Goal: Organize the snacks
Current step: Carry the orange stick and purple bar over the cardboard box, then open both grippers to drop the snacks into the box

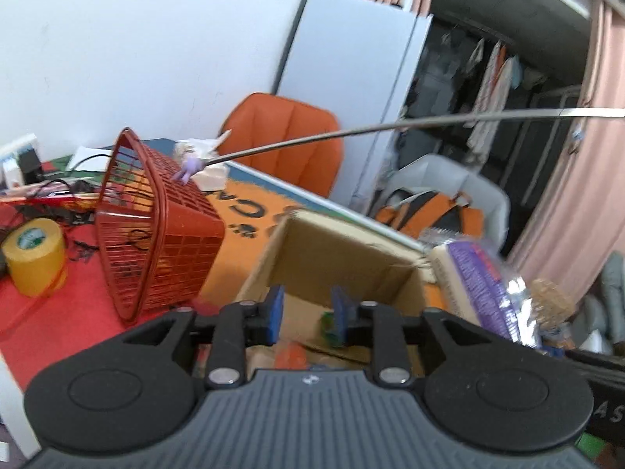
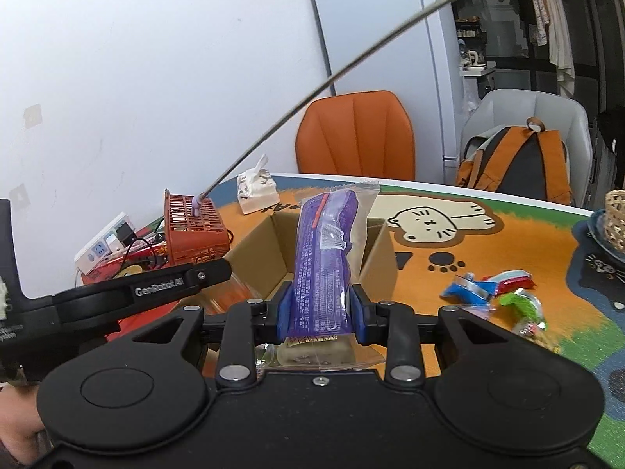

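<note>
Right tool (image 2: 320,308) is clamped on a purple snack packet (image 2: 326,258), blue pads pressing both sides of the wrapper, packet standing roughly upright above the open cardboard box (image 2: 256,250) on the table (image 2: 519,242). Left tool (image 1: 306,308) has its pads parted with nothing between them, hanging over the same cardboard box (image 1: 332,258); inside the box some green and orange wrappers show, blurred. From the left view the purple packet (image 1: 476,285) sits at the right edge of the box. Loose snacks (image 2: 504,293), blue, red and green wrappers, lie on the cat-print table mat to the right of the box, well apart from it. A red plastic basket (image 1: 156,230) lies tipped on its side left of the box, with a thin metal rod (image 1: 351,133) ending in a small purple tip touching its mesh. Yellow tape roll (image 1: 33,254) sits farther left on the red cloth. A tissue box (image 2: 256,189) stands behind the cardboard box, an orange chair (image 2: 355,136) behind the table, and a backpack (image 2: 515,160) on a grey chair to the right.
</note>
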Demonstrator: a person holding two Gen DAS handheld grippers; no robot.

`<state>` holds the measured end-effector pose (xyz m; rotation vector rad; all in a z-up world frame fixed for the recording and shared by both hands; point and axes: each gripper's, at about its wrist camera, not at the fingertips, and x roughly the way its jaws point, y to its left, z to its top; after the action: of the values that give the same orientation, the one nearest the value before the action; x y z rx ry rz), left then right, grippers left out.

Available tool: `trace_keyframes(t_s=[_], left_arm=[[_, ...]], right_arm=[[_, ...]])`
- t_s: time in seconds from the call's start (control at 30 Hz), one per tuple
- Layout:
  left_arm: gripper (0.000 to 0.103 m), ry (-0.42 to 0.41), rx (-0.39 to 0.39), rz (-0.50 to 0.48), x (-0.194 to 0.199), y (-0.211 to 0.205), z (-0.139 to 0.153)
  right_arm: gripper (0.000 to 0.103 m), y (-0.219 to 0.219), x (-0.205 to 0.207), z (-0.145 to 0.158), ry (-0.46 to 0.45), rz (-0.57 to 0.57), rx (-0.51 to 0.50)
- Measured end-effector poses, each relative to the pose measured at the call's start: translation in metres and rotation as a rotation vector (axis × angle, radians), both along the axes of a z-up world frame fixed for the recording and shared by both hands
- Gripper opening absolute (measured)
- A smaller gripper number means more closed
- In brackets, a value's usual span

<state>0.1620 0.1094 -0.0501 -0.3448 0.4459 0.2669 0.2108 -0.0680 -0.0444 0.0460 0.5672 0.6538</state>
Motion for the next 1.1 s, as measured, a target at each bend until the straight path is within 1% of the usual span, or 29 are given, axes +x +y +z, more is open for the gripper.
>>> trace_keyframes(t_s=[0.1, 0.2, 0.3, 0.43, 0.5, 0.63, 0.8, 0.87, 0.97, 1.03, 1.07, 1.1], left_arm=[[0.029, -0.008, -0.039, 0.011, -0.005, 0.010, -0.003], [0.029, -0.010, -0.044, 0.024, -0.013, 0.012, -0.004], [0.029, -0.012, -0.073, 0.039, -0.020, 0.017, -0.004], [0.029, -0.015, -0.083, 0.045, -0.028, 0.019, -0.002], [0.030, -0.016, -0.095, 0.050, -0.033, 0.021, -0.001], [0.039, -0.008, -0.100, 0.052, -0.037, 0.023, -0.004], [0.047, -0.008, -0.111, 0.041, -0.041, 0.017, -0.002], [0.051, -0.013, -0.106, 0.030, -0.043, 0.012, -0.002], [0.056, -0.008, -0.105, 0.012, -0.044, 0.002, 0.000], [0.064, -0.003, -0.103, 0.001, -0.046, -0.003, 0.002], [0.066, -0.004, -0.100, -0.002, -0.047, -0.006, 0.003], [0.071, -0.007, -0.095, -0.002, -0.049, -0.008, 0.005]], right_arm=[[0.032, 0.007, 0.004, -0.002, 0.008, 0.003, -0.003], [0.032, 0.012, 0.009, -0.005, 0.020, 0.005, -0.004], [0.032, 0.017, 0.011, -0.005, 0.027, 0.007, 0.005], [0.032, 0.024, 0.012, -0.004, 0.017, 0.011, 0.016], [0.034, 0.027, 0.013, -0.005, 0.011, 0.000, 0.001], [0.035, 0.022, 0.008, -0.005, 0.013, -0.008, -0.002], [0.037, 0.008, 0.002, -0.003, 0.016, -0.018, -0.014], [0.043, -0.001, -0.001, -0.001, 0.012, -0.027, -0.013], [0.048, -0.014, -0.003, 0.001, 0.014, -0.048, -0.006], [0.051, -0.024, -0.004, 0.003, 0.019, -0.064, 0.001], [0.055, -0.030, -0.005, 0.003, 0.020, -0.074, 0.003], [0.058, -0.033, -0.006, 0.003, 0.019, -0.084, 0.002]])
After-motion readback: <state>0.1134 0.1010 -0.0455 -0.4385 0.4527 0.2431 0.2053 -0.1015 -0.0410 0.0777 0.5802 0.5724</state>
